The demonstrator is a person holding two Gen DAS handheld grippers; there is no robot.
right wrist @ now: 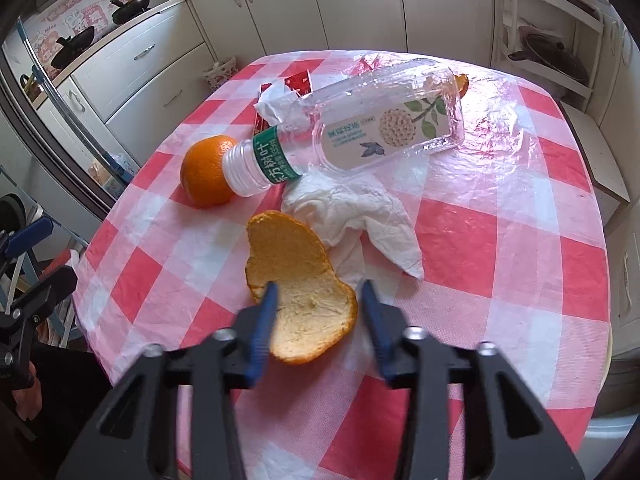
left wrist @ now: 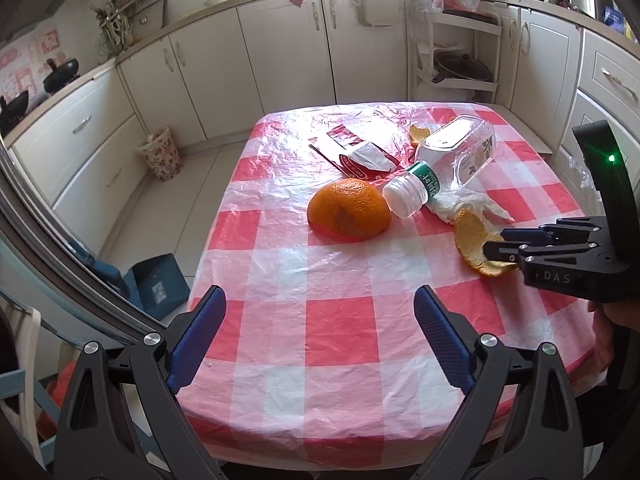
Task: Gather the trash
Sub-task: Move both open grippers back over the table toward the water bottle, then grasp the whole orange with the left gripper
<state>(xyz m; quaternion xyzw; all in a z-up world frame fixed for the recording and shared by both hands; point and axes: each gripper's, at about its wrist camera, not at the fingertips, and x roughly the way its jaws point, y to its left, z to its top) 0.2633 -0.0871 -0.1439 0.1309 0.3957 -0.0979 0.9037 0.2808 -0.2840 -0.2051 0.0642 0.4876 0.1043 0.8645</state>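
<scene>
Your right gripper [right wrist: 318, 300] is down at the table [right wrist: 500, 240], its blue fingers [right wrist: 264, 320] narrowed around the near end of a curled orange peel [right wrist: 304, 280]. In the right wrist view the left finger overlaps the peel's edge, while the right finger stands just beside its other rim with a sliver of cloth showing between, so you cannot tell whether the pads press on it yet. No earlier view is at hand to judge motion.

From that peel, a crumpled white tissue [right wrist: 360, 216] lies touching it at about 1 o'clock. Beyond the tissue, at 12 o'clock, a clear plastic bottle [right wrist: 380, 120] lies on its side, its white cap pointing toward 10 o'clock and resting against a domed piece of orange [right wrist: 204, 172]. A red wrapper with a second white tissue [right wrist: 276, 104] on it sits behind the bottle's neck at 11 o'clock. A small peel scrap [right wrist: 462, 84] shows past the bottle's base at 1 o'clock.

Your left gripper [left wrist: 320, 316] hangs above the near edge of the checked tablecloth with its jaws wide and nothing between them. In its view the domed orange piece [left wrist: 349, 208] is at 12 o'clock, the right gripper [left wrist: 494, 246] and its peel [left wrist: 472, 236] at 2 o'clock. A flowered bin [left wrist: 160, 154] stands on the floor at 10 o'clock.
</scene>
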